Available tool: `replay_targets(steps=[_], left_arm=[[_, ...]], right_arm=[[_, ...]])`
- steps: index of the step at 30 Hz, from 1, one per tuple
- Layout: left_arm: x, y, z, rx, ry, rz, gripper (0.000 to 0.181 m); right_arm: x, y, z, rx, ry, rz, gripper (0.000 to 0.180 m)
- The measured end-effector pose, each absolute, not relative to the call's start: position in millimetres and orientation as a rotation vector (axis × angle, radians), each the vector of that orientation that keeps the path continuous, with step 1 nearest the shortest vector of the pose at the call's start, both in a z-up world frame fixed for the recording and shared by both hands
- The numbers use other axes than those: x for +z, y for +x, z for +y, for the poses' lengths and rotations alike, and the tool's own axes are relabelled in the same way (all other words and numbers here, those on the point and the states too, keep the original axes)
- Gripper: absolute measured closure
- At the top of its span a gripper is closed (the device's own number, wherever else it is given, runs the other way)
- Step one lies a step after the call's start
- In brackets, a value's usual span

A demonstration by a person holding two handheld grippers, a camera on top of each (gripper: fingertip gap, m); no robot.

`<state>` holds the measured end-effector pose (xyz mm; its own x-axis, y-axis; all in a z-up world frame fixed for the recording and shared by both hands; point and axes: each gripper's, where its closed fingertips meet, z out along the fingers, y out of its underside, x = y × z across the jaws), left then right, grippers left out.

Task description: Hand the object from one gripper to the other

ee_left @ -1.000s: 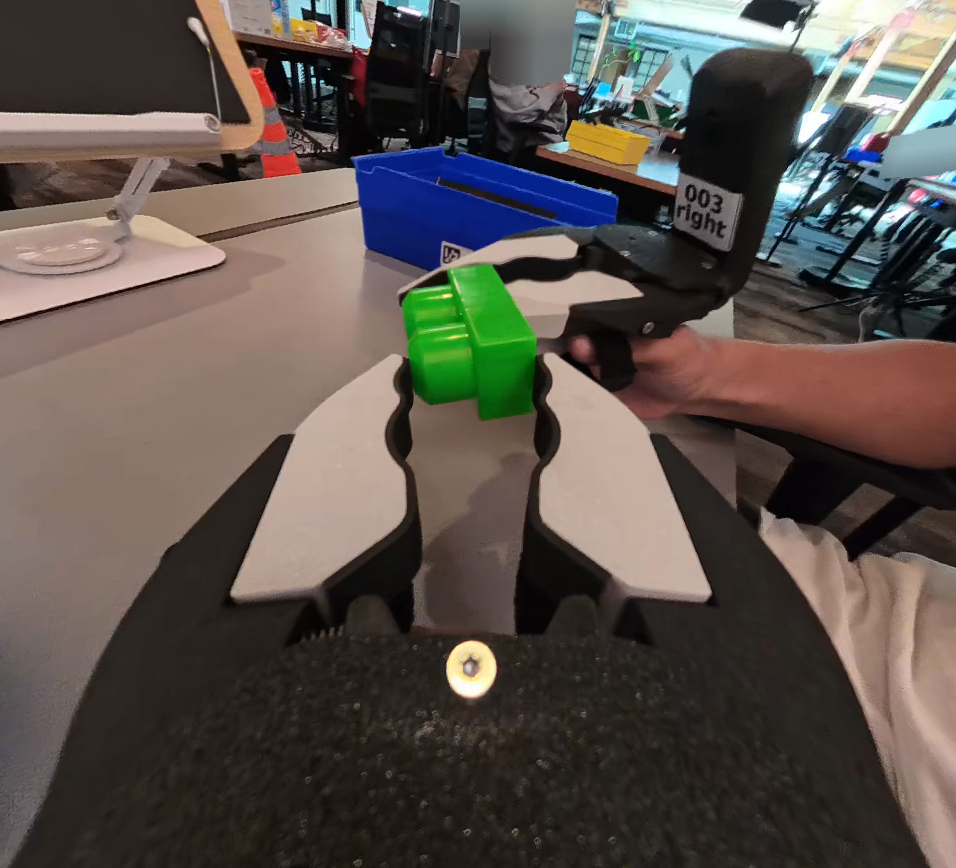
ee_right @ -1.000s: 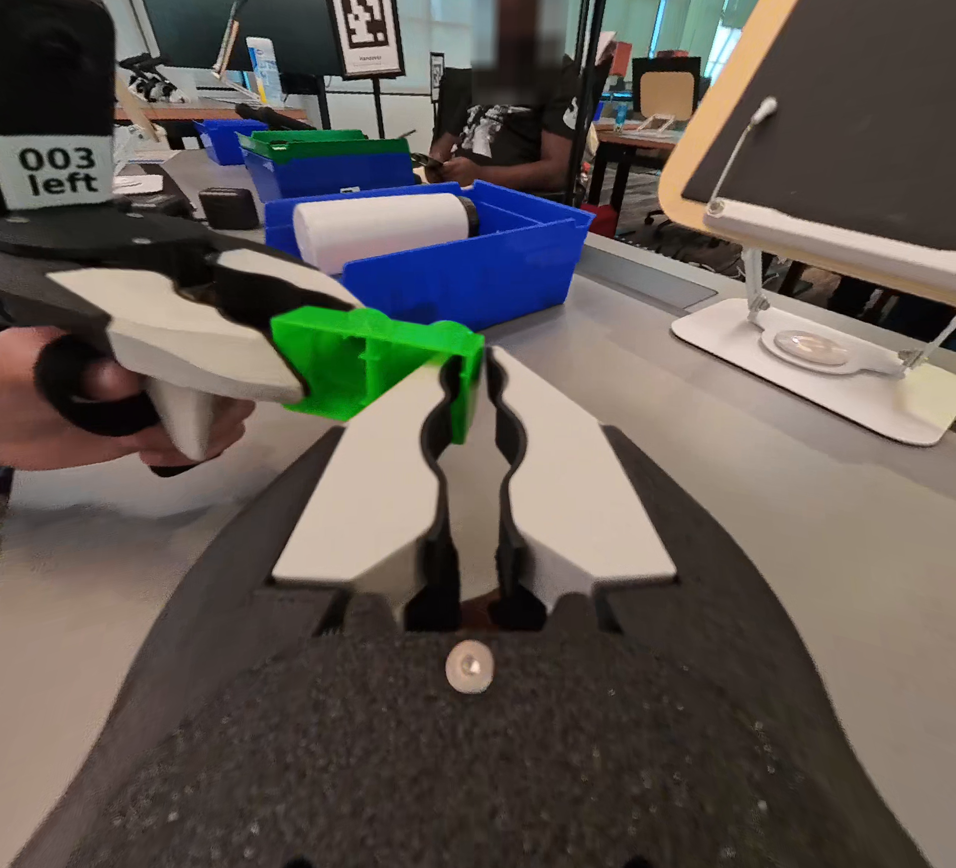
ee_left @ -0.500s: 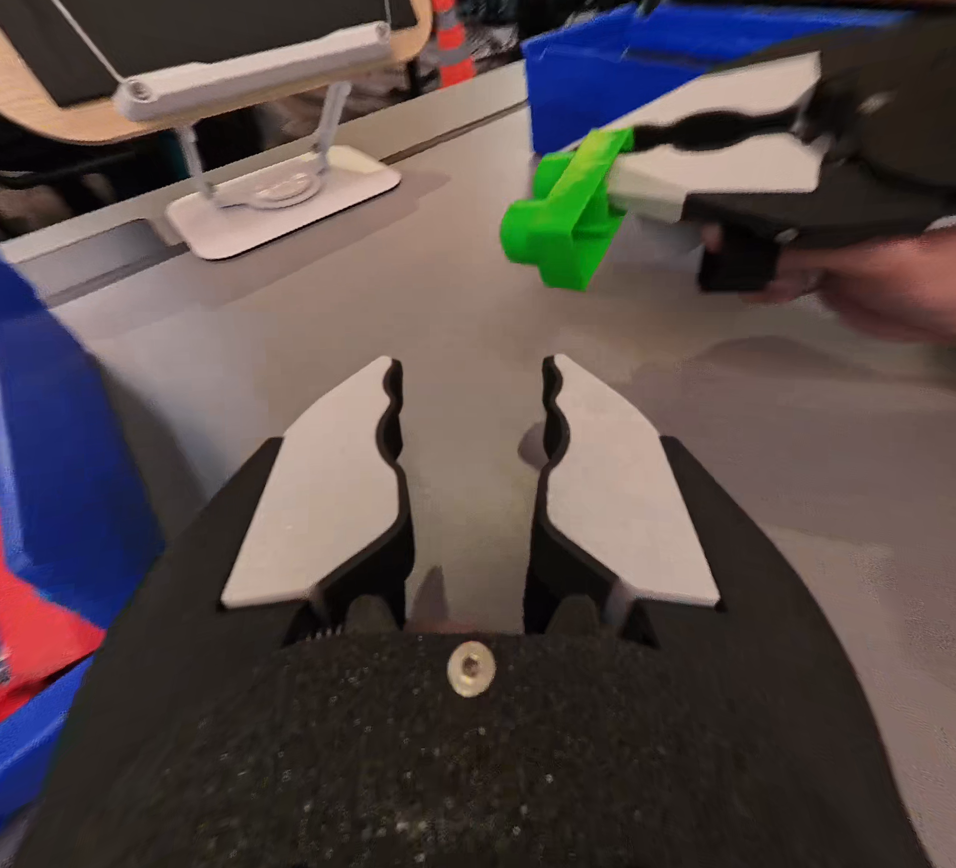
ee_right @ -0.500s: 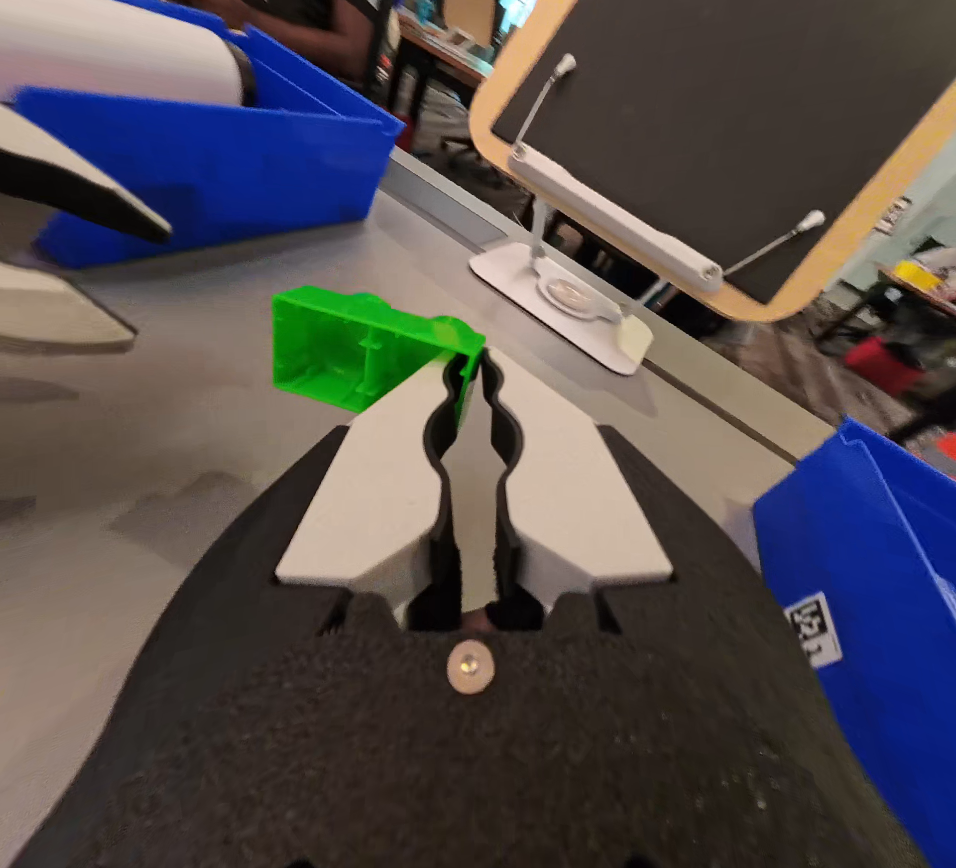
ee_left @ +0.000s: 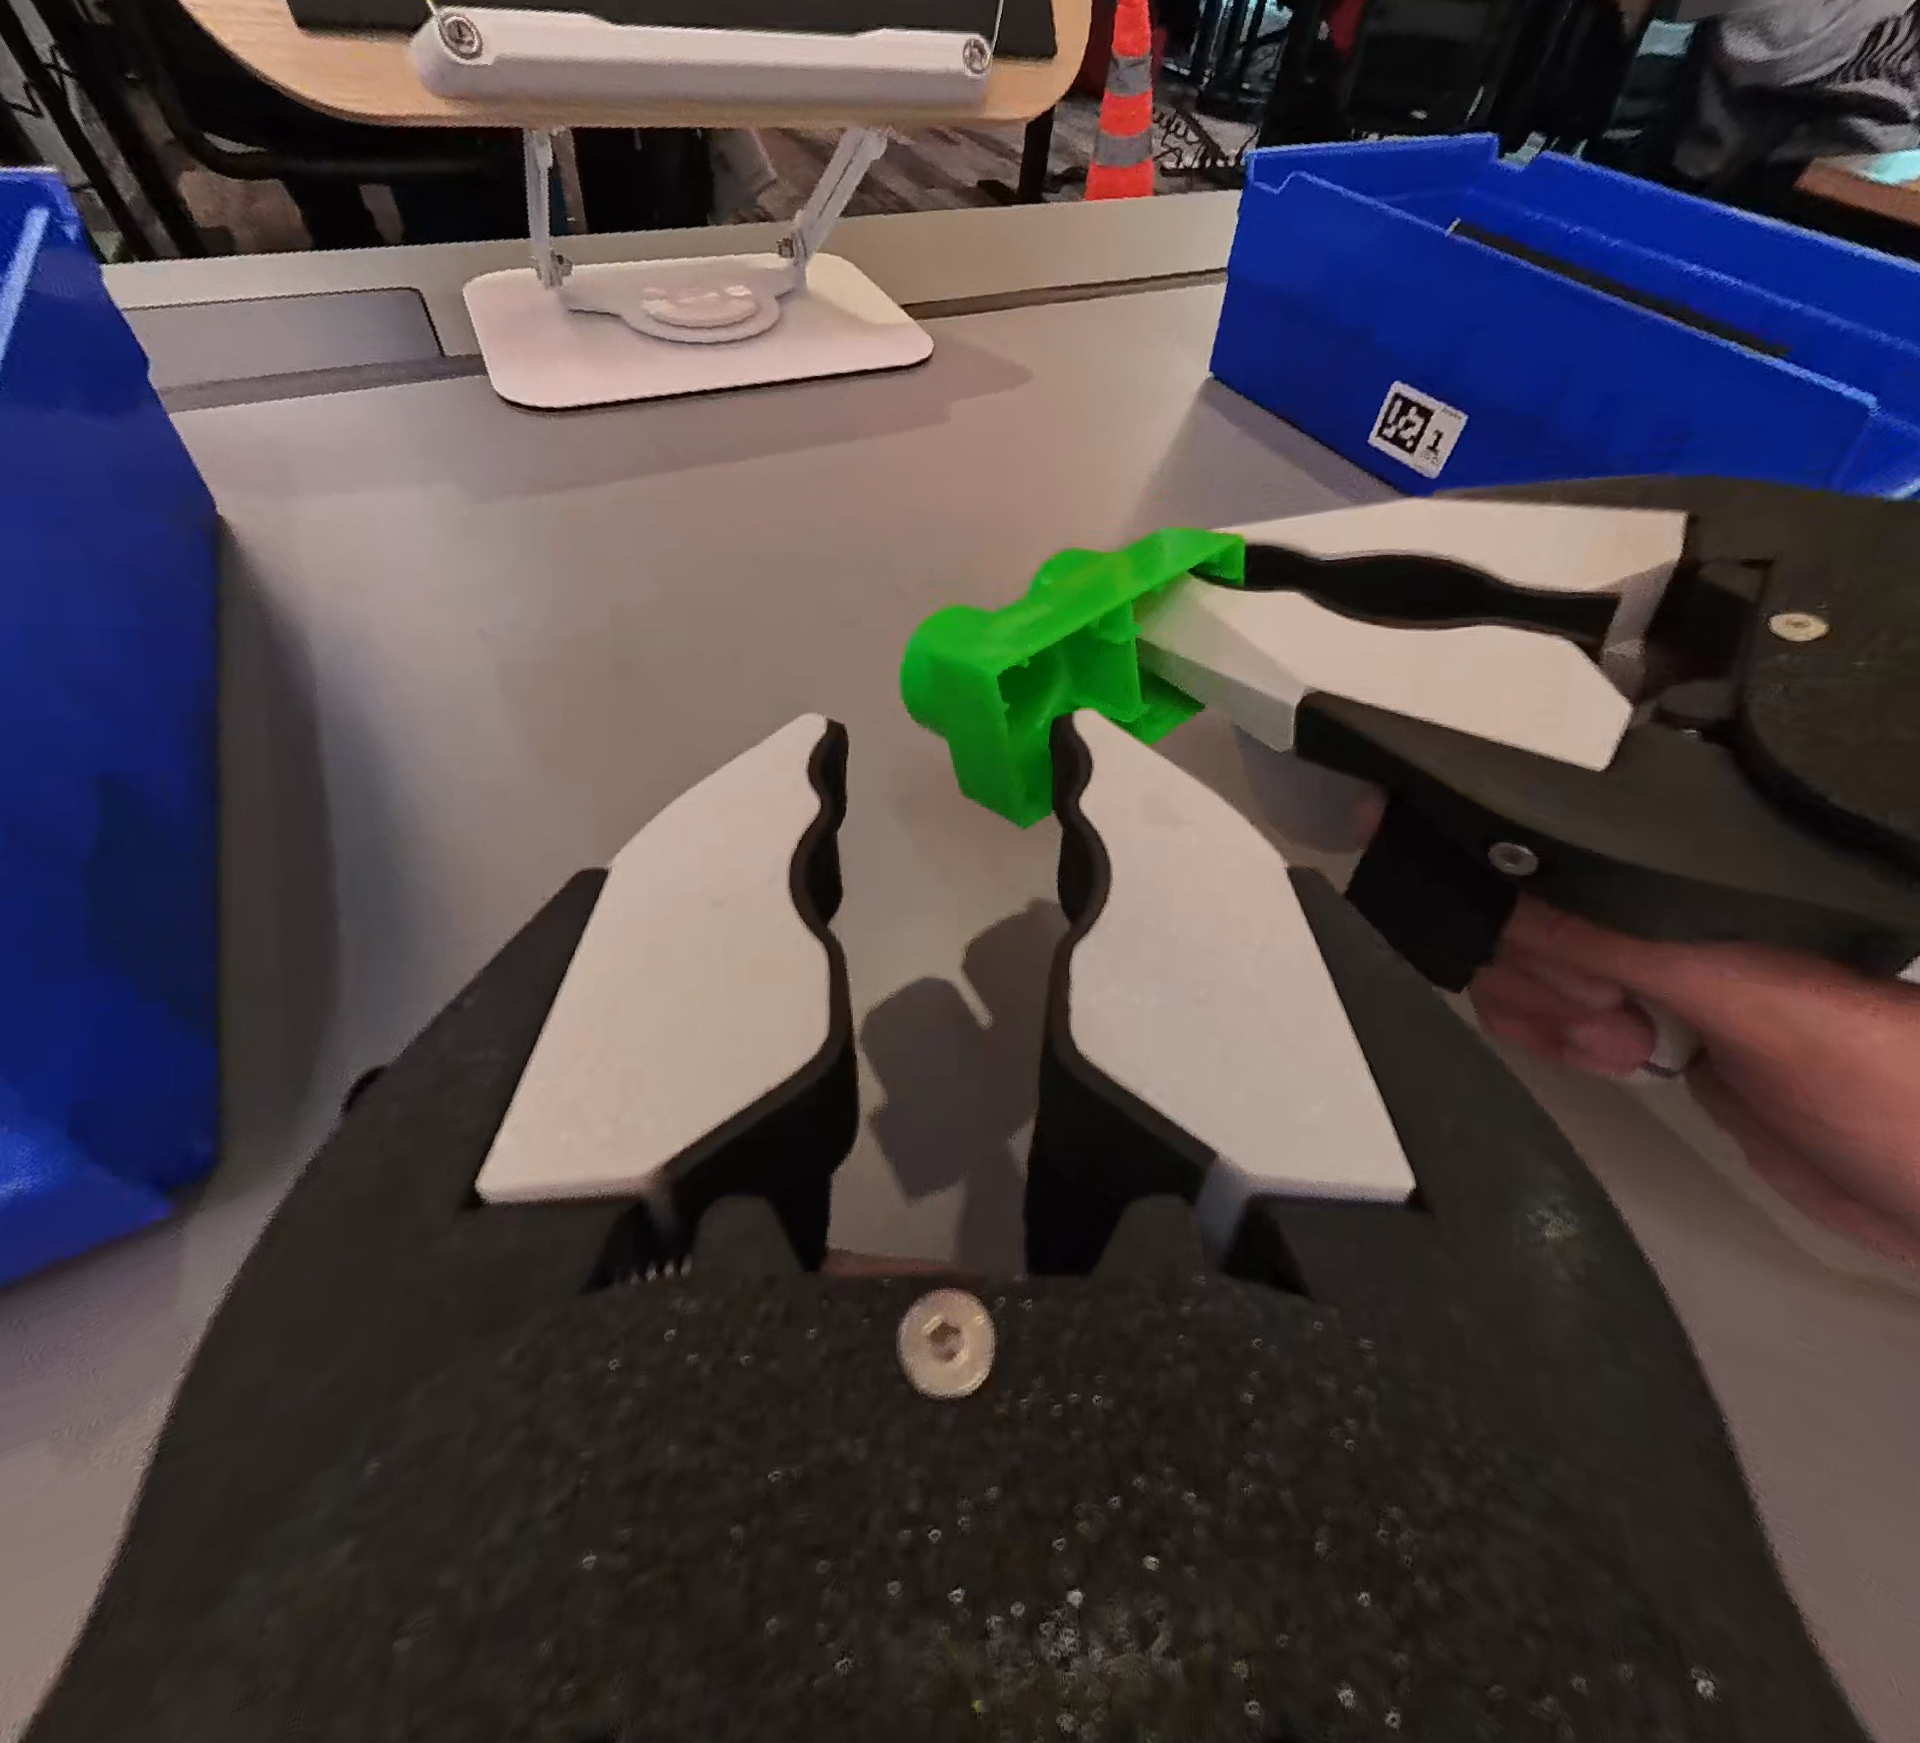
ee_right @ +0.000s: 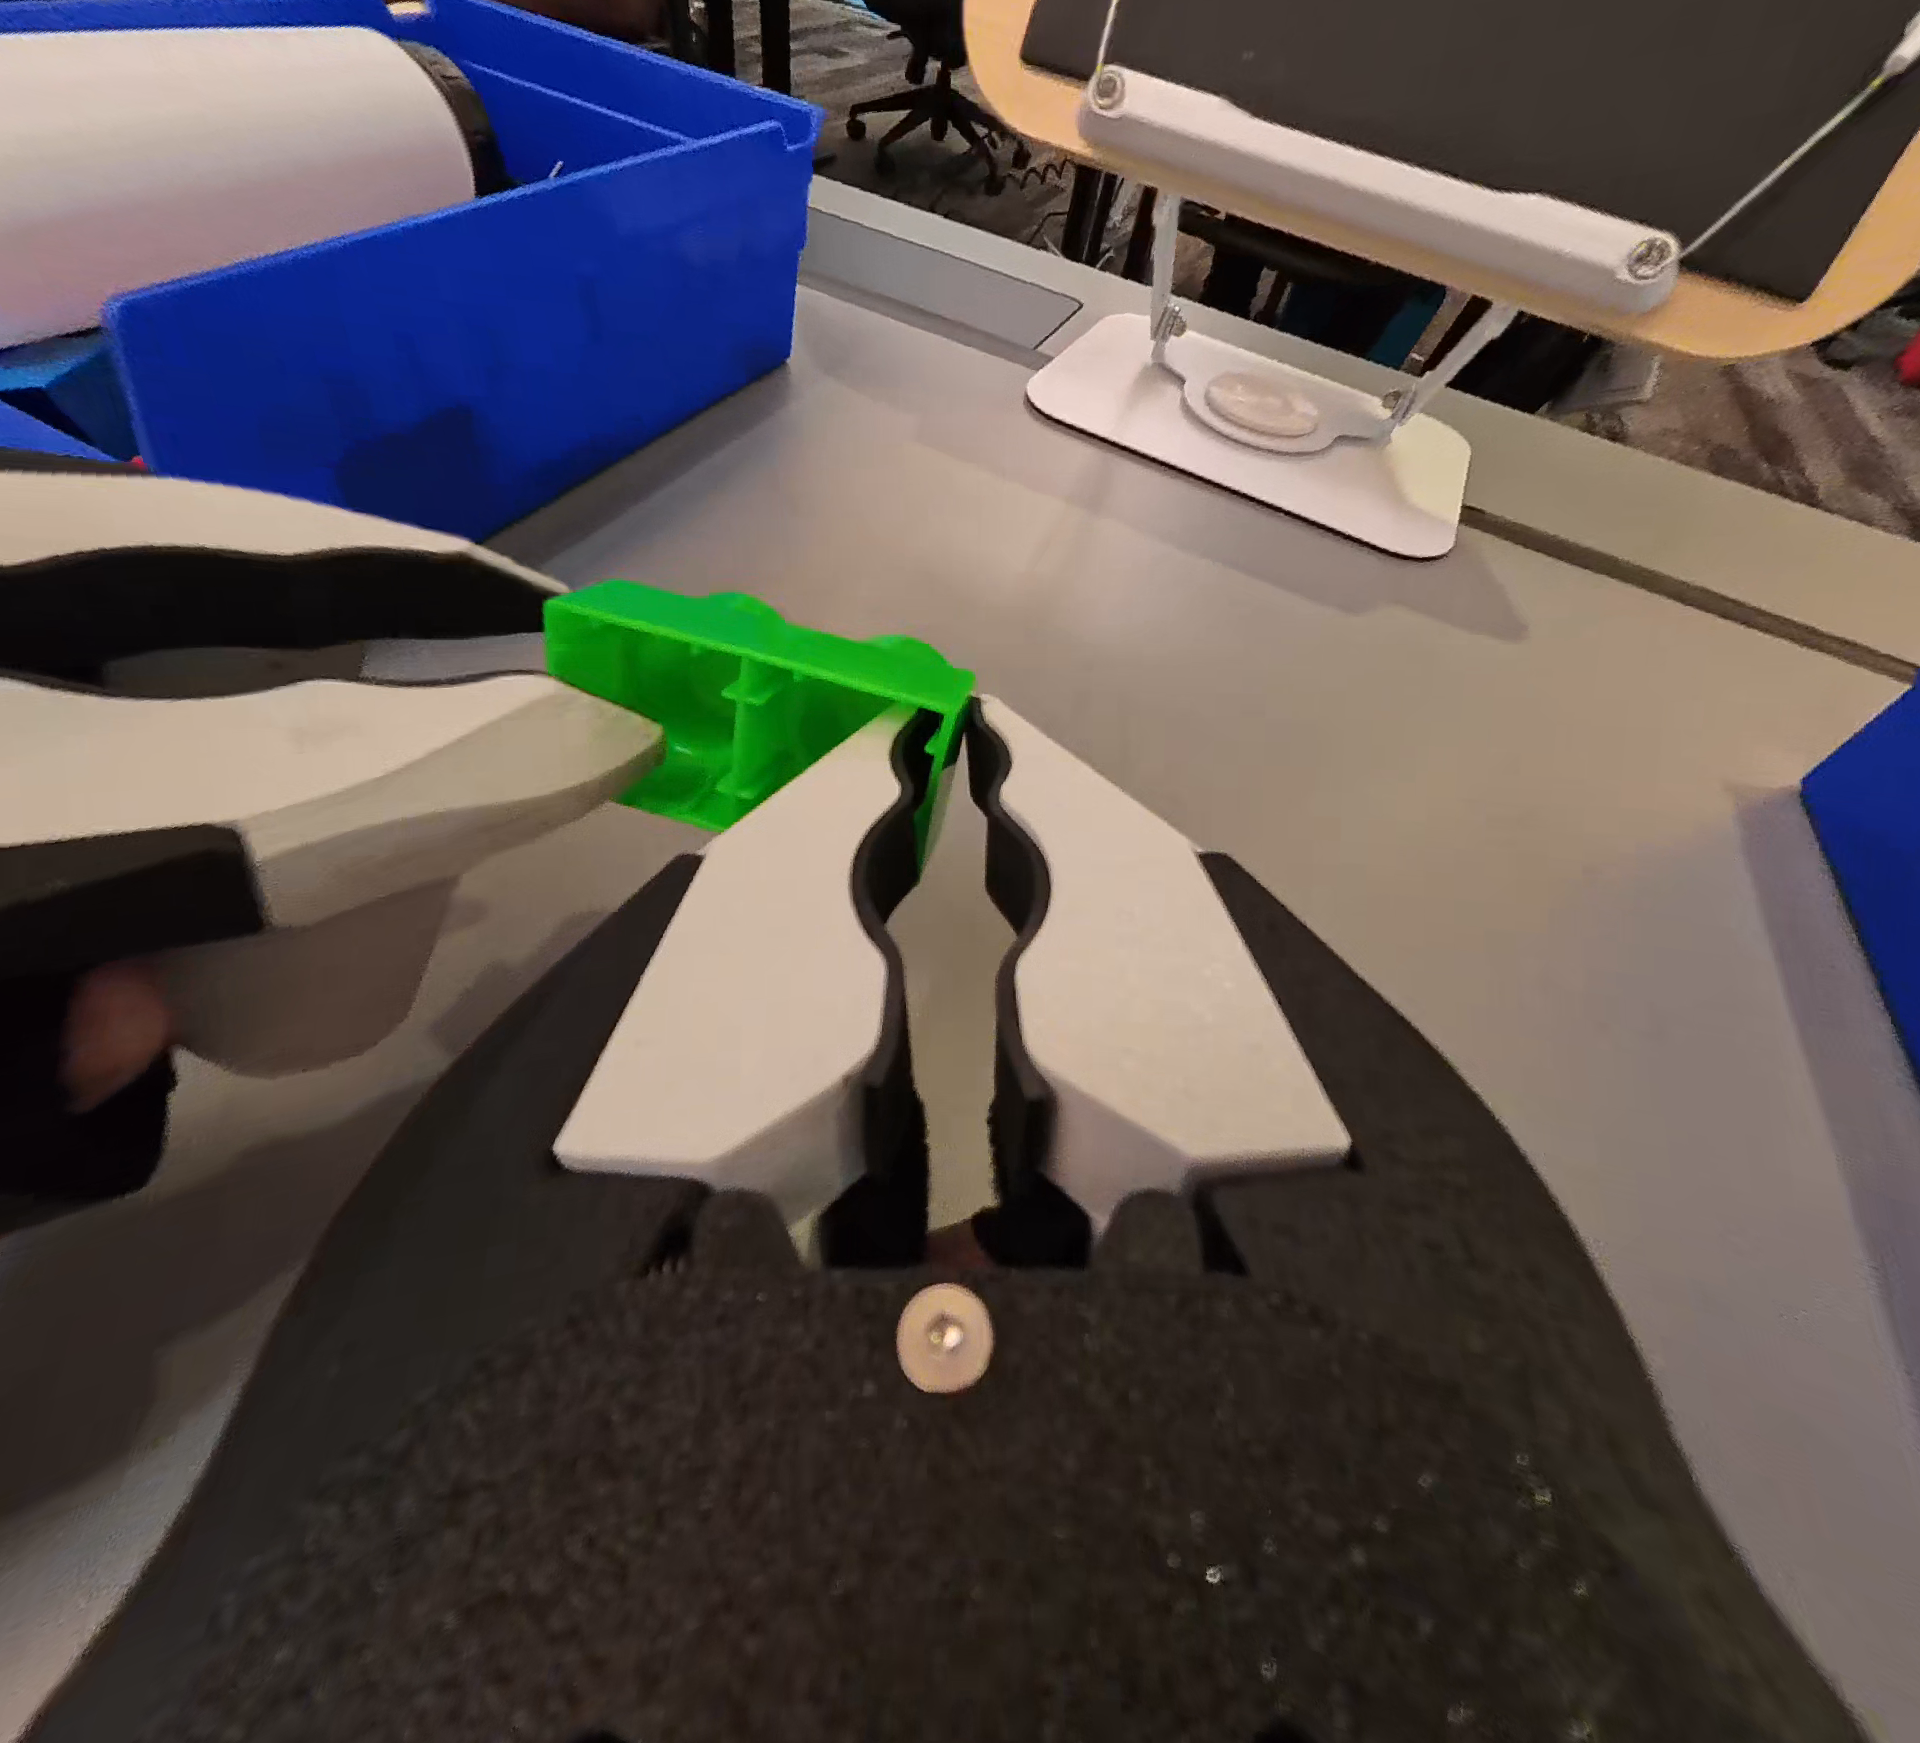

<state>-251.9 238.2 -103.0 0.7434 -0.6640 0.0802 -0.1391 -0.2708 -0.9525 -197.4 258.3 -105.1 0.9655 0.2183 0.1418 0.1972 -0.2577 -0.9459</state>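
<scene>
A bright green plastic block hangs above the grey table. My right gripper is shut on one thin wall of the block. In the left wrist view the right gripper reaches in from the right, with a hand on its grip. My left gripper is open and empty. The block sits just beyond its right fingertip, not between the fingers. In the right wrist view the left gripper comes in from the left, jaws apart, tips at the block's open end.
A blue bin stands at the right and another blue bin at the left, holding a white roll. A dark board on a white stand is at the table's far edge. An orange cone and a seated person are beyond.
The left gripper let the block out from between its open fingers and drew away. It is now back beside the block. The right gripper has kept hold throughout.
</scene>
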Motion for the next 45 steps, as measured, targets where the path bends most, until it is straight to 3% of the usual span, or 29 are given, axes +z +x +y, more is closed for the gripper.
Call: replay_targets(steps=[8,17,24,28,30,32,45], left_arm=[[-102,-267,248,-0.422,-1.777,0.599,0.173],[-101,-287,263,-0.566,-1.826,0.615,0.177],[-70,-275,220,-1.117,-1.501,0.990,0.178],[-63,-270,203,-1.334,-1.473,1.022,0.178],[-63,-267,197,-1.416,-1.470,1.037,0.178],[-67,-263,192,-1.452,-1.471,1.066,0.178],[-71,-248,162,-1.558,-1.433,1.185,0.178]], right_arm=[[-91,-226,243,0.111,-1.756,-0.386,0.166],[-67,-244,215,0.342,-1.560,-0.660,0.142],[-81,-230,175,1.065,-1.632,-0.860,0.121],[-102,-229,165,1.350,-1.766,-0.976,0.095],[-79,-238,147,1.579,-1.652,-1.015,0.086],[-58,-245,143,1.583,-1.507,-1.003,0.087],[-62,-275,144,1.428,-1.462,-1.009,0.084]])
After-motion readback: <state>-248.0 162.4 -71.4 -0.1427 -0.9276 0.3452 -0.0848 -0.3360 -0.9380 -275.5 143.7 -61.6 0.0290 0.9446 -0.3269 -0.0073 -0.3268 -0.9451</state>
